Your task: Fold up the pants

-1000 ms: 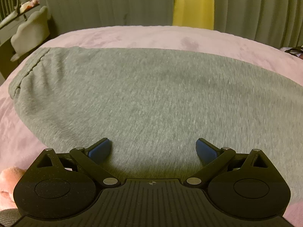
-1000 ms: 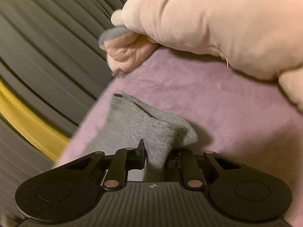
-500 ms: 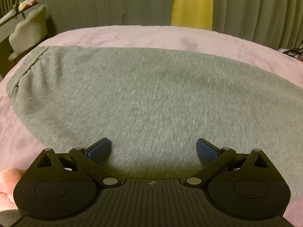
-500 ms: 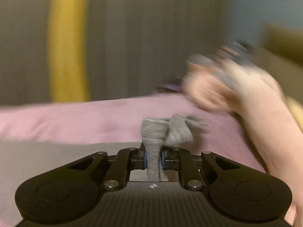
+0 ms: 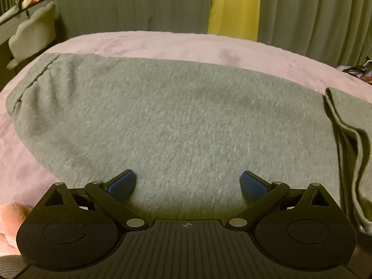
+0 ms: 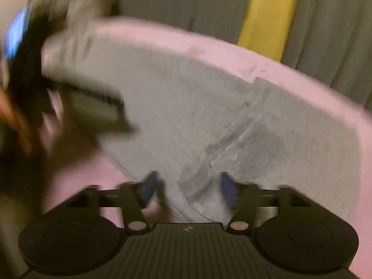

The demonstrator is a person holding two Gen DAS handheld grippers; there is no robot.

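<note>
Grey pants [image 5: 176, 116] lie flat across a pink bed cover [image 5: 162, 44], waistband at the left. A folded-over grey part [image 5: 348, 125] lies on them at the right edge. My left gripper [image 5: 187, 183] is open and empty, low over the near edge of the pants. In the blurred right wrist view the pants [image 6: 197, 116] also lie spread out, with the ribbed cuff end [image 6: 204, 174] lying between my fingers. My right gripper [image 6: 188, 188] is open, with blue pads either side of that cuff. The other gripper shows as a dark blur at left [image 6: 30, 74].
Grey curtains with a yellow strip [image 5: 234, 7] hang behind the bed. A pale chair [image 5: 32, 37] and a desk stand at the far left. A pink plush [image 5: 9, 223] lies by the near left corner. Dark cords [image 5: 355, 69] lie at the far right.
My right gripper carried the cuff from the right end over onto the pants, then opened and let it go. A folded layer now shows at the right in the left wrist view. The left gripper barely moved.
</note>
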